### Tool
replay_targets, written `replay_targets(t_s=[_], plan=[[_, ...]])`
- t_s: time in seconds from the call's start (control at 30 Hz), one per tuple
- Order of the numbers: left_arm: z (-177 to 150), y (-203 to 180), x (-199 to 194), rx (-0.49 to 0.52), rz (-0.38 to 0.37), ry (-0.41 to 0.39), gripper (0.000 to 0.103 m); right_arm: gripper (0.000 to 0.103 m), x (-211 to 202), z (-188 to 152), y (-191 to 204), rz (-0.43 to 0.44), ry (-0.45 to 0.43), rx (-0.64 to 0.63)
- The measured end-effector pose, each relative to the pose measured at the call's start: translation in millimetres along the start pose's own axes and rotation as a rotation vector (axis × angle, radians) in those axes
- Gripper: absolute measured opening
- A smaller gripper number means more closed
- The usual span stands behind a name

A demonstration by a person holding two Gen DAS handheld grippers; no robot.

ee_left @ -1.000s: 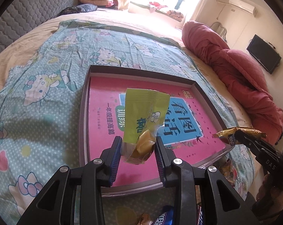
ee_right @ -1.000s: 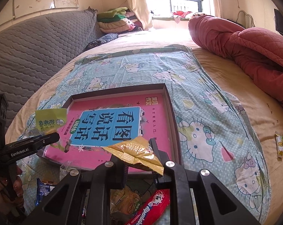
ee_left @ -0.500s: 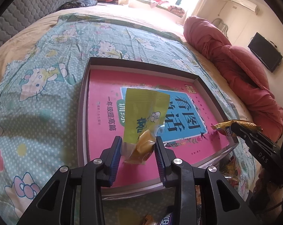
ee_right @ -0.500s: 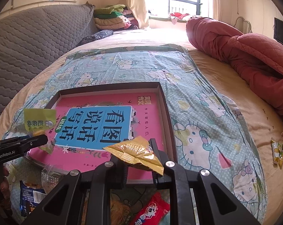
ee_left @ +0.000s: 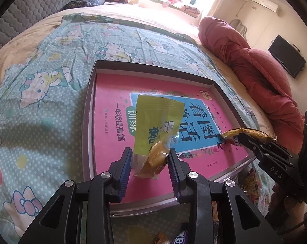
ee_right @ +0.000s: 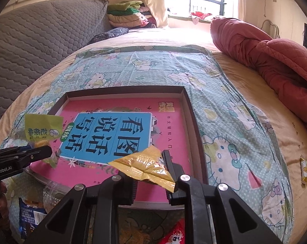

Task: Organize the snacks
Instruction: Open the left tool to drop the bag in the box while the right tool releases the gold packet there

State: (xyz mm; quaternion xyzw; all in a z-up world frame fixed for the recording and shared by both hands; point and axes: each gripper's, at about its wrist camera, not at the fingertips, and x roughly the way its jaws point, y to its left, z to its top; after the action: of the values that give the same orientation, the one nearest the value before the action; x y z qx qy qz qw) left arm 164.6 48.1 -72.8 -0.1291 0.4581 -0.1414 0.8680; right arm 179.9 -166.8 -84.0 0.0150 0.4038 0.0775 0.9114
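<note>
Lowered slightly toward the tray was the right gripper, clamped on a gold packet held directly above the near right corner.

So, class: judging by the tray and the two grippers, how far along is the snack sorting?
Barely begun. The tray holds only a pink book, no snacks. In hand: the left gripper grips a green packet, the right gripper a gold packet, both above the tray. Still loose: a blue packet, a red packet and a small packet off to one side.
</note>
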Motion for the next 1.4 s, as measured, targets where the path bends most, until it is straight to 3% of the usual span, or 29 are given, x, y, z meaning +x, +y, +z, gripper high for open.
replay_targets(t_s=[0.17, 0.67, 1.03, 1.4], plan=[[-0.4, 0.0, 0.6, 0.000, -0.006, 0.007, 0.036, 0.034, 3.0, -2.6, 6.8, 0.034, 0.028, -0.002], [1.2, -0.4, -3.0, -0.001, -0.023, 0.010, 0.036, 0.043, -24.7, -10.4, -5.2, 0.110, 0.046, 0.089], [0.7, -4.4, -8.4, 0.015, -0.026, 0.007, 0.038, 0.043, -10.2, -13.9, -16.7, -0.021, 0.071, 0.062], [-0.6, -6.9, -15.6, 0.024, -0.019, -0.006, 0.048, 0.044, 12.1, -8.5, -25.4, -0.069, 0.082, 0.071]])
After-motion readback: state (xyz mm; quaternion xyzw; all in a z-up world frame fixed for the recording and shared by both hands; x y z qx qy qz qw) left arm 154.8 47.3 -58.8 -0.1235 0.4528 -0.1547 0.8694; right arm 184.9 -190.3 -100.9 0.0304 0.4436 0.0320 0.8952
